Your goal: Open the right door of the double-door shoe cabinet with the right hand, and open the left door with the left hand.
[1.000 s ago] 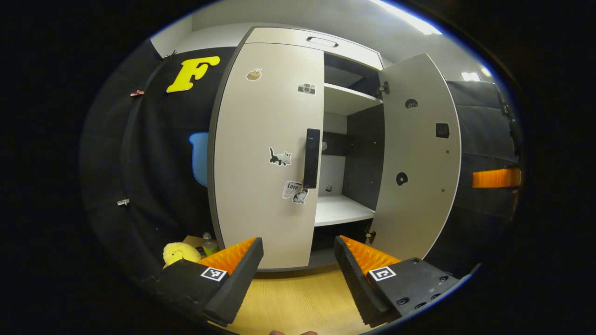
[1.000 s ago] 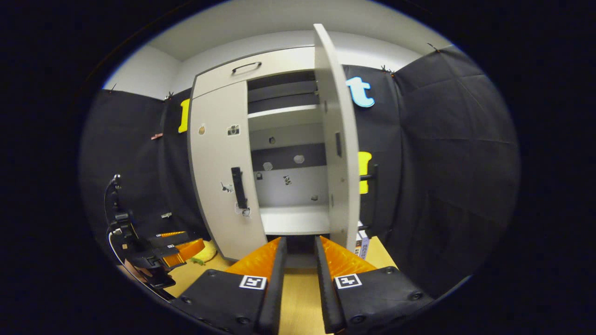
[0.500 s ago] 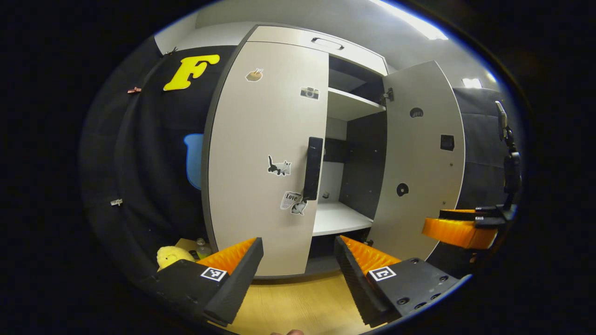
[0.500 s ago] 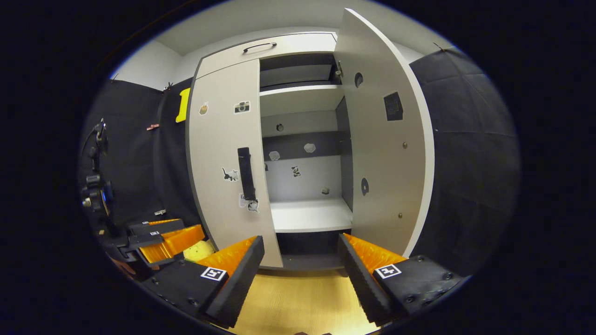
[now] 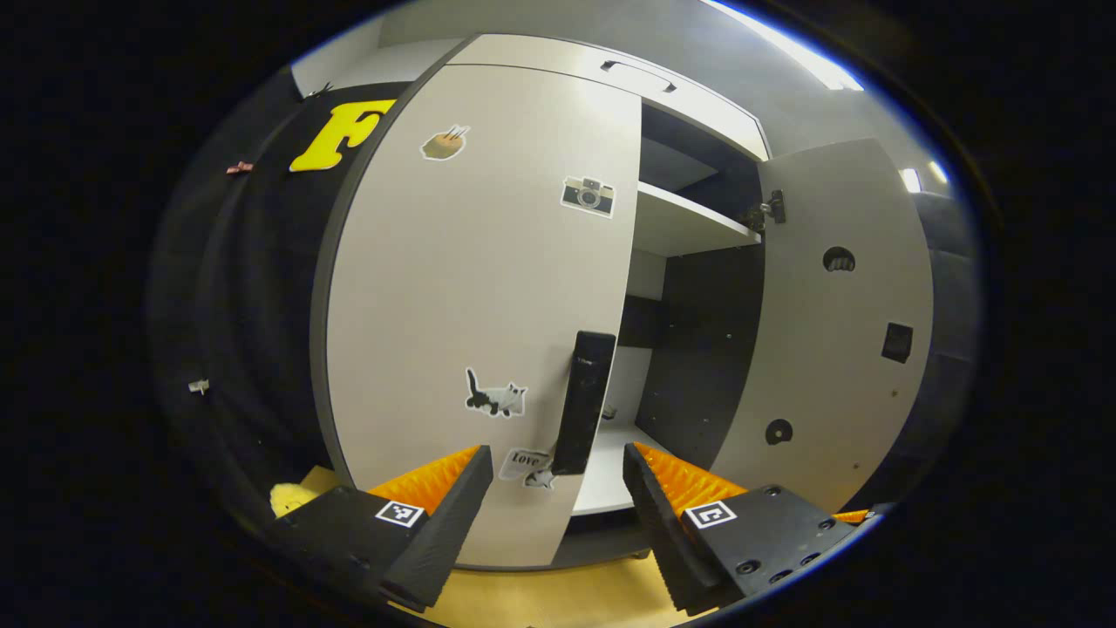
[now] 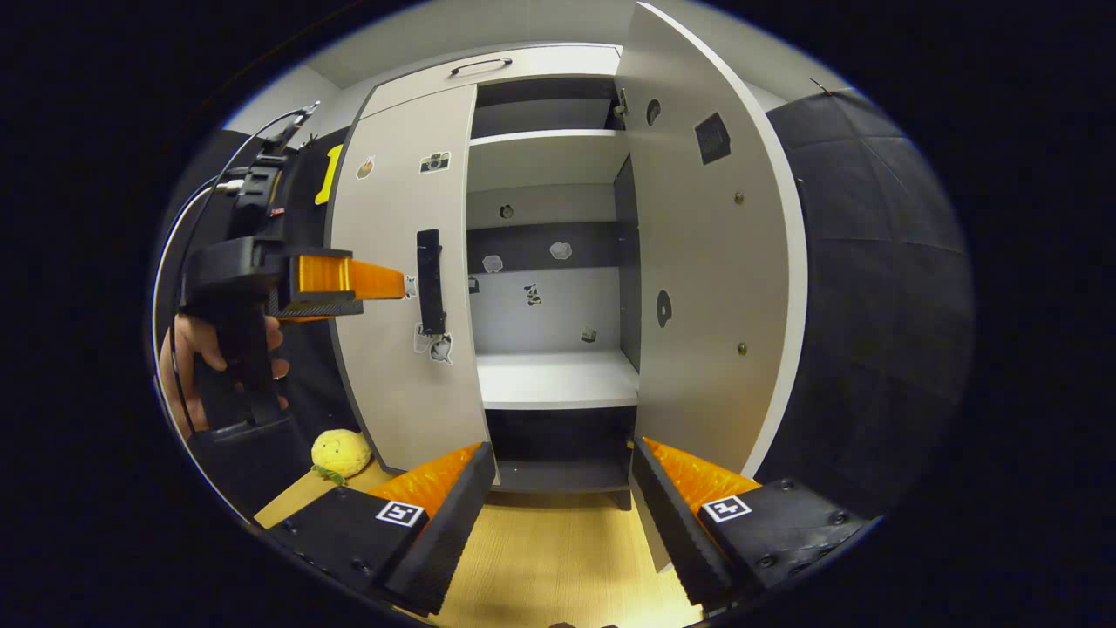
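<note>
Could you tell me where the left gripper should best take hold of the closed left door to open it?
Probably the handle, an upright bar at the left door's free edge. Bring the open left gripper straight in from the front, one finger on either side.

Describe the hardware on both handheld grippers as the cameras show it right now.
Each gripper, left gripper and right gripper, has two wedge-shaped fingers with ribbed inner pads, on black bolted blocks bearing small square black-and-white markers. In the right gripper view, the left gripper shows a black pistol-style handle and thin cables above.
</note>
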`<action>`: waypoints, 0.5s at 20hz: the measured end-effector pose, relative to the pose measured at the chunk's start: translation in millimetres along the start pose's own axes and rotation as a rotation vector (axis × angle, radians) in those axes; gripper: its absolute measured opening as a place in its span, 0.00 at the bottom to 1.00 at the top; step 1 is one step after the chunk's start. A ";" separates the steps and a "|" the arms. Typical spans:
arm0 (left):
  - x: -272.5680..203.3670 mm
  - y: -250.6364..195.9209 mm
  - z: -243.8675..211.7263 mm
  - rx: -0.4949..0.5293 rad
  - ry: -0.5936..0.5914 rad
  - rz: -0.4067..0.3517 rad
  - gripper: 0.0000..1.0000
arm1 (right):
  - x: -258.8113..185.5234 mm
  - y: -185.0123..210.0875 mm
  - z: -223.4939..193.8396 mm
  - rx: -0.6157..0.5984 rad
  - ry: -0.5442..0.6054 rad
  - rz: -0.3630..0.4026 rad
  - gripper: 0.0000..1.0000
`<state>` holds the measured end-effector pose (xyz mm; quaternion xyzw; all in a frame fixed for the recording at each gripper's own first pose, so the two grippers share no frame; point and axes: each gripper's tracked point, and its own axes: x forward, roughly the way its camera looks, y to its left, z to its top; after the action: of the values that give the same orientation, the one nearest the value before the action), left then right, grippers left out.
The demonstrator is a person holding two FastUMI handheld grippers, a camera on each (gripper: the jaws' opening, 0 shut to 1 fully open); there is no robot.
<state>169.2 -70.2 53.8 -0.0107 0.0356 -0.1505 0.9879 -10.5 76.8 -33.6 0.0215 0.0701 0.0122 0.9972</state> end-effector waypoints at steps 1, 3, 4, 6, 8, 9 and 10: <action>11.2 -2.2 3.2 0.034 -0.003 0.011 0.93 | 1.5 1.3 -2.9 0.004 0.007 0.012 1.00; 26.2 -8.0 9.6 0.082 -0.012 0.028 0.90 | 5.6 3.9 -4.9 -0.009 0.009 0.036 1.00; 32.4 -9.6 13.8 0.098 -0.025 0.046 0.89 | 8.4 3.3 -4.0 -0.025 0.003 0.037 1.00; 43.5 -11.1 19.5 0.123 -0.043 0.082 0.88 | 12.0 5.5 -6.1 -0.035 0.004 0.054 1.00; 54.4 -11.7 18.9 0.131 -0.034 0.109 0.87 | 13.7 8.6 -11.7 -0.011 0.016 0.078 1.00; 59.9 -11.1 17.5 0.137 -0.028 0.122 0.86 | 14.2 9.3 -14.6 0.001 0.023 0.085 1.00; 64.2 -10.5 17.0 0.145 -0.024 0.132 0.82 | 14.8 9.2 -18.9 0.013 0.032 0.091 1.00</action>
<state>228.5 -99.2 66.8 0.0615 0.0135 -0.0872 0.9942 1.3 87.1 -53.9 0.0308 0.0851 0.0573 0.9942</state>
